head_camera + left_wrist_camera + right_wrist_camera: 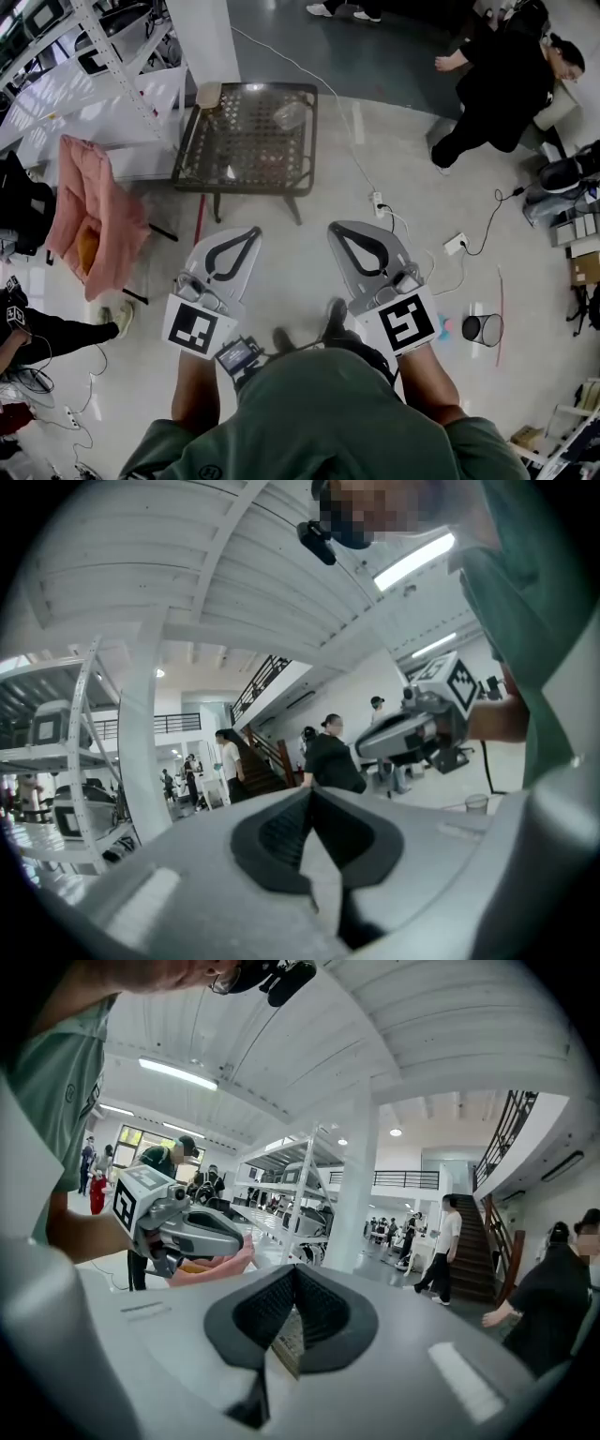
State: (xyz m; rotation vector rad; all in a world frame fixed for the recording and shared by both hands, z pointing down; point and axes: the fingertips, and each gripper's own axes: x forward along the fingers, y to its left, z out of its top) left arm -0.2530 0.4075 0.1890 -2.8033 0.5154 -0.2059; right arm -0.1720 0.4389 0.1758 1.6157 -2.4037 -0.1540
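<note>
Ahead of me a dark lattice table (246, 141) stands on the pale floor (292, 267). On it lie a clear bowl (289, 115) toward the far right, a tan block (208, 94) at the far left corner and a small white scrap (230, 172) near the front edge. On the floor lie a white cable (319, 80) and two power strips (378, 202) (456, 244). A black bin (483, 329) stands to my right.

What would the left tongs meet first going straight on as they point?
Probably the dark lattice table; depth is unclear, so the left tongs might pass over it.
</note>
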